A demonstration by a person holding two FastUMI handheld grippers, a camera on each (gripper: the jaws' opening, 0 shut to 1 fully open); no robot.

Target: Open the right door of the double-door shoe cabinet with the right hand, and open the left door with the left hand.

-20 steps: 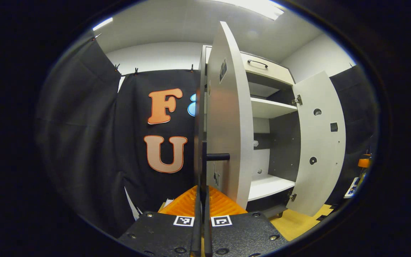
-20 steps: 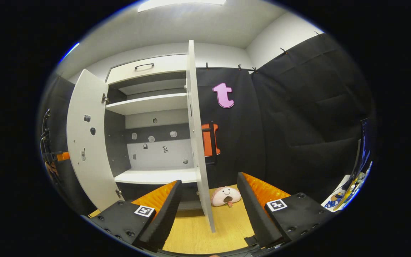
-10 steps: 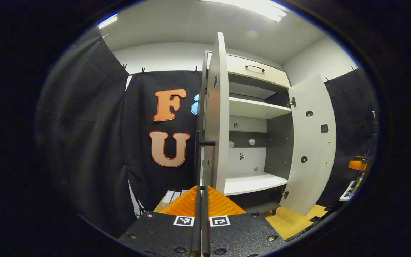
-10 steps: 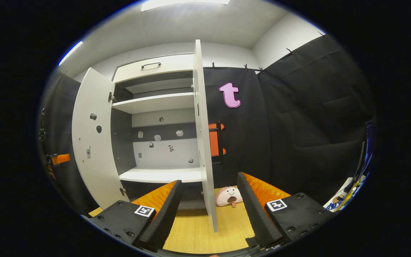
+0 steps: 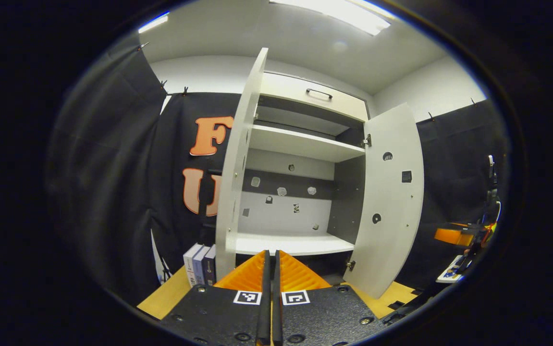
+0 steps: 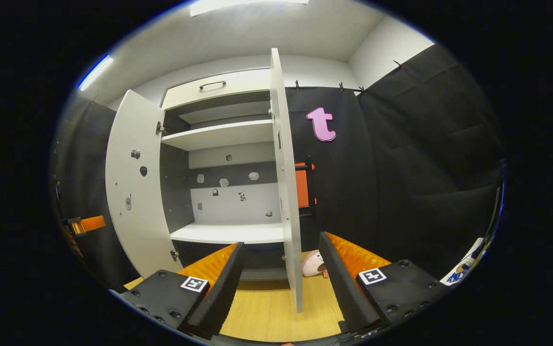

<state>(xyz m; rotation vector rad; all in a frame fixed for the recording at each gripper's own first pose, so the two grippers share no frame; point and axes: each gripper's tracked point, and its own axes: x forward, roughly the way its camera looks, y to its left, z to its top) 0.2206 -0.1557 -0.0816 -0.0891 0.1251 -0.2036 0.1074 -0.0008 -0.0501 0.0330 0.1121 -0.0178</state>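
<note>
Left hand-held gripper (image 5: 269, 269): fingers pressed together, empty, aimed at the left door (image 5: 235, 163), swung wide. Right hand-held gripper (image 6: 281, 259): fingers spread, empty, straddling the right door (image 6: 286, 182) edge-on without touching. Both level, facing the shoe cabinet (image 6: 223, 134). Stiff, light hinged panels, probably; best taken at the free edge.

Non-task stuff: pink plush toy (image 6: 313, 264) on the wood floor (image 6: 266, 312), partly hidden, close to the black cloth wall (image 6: 401, 158). Upright boxes (image 5: 199, 263) in a row on the floor against the cloth at left. Drawer (image 5: 312, 93) with a dark handle up top. Small stickers (image 5: 281, 191) dotted over the back panel inside. Ceiling light (image 5: 338, 12) on. Orange bit (image 5: 451, 235) at far right, can't tell what it is.
</note>
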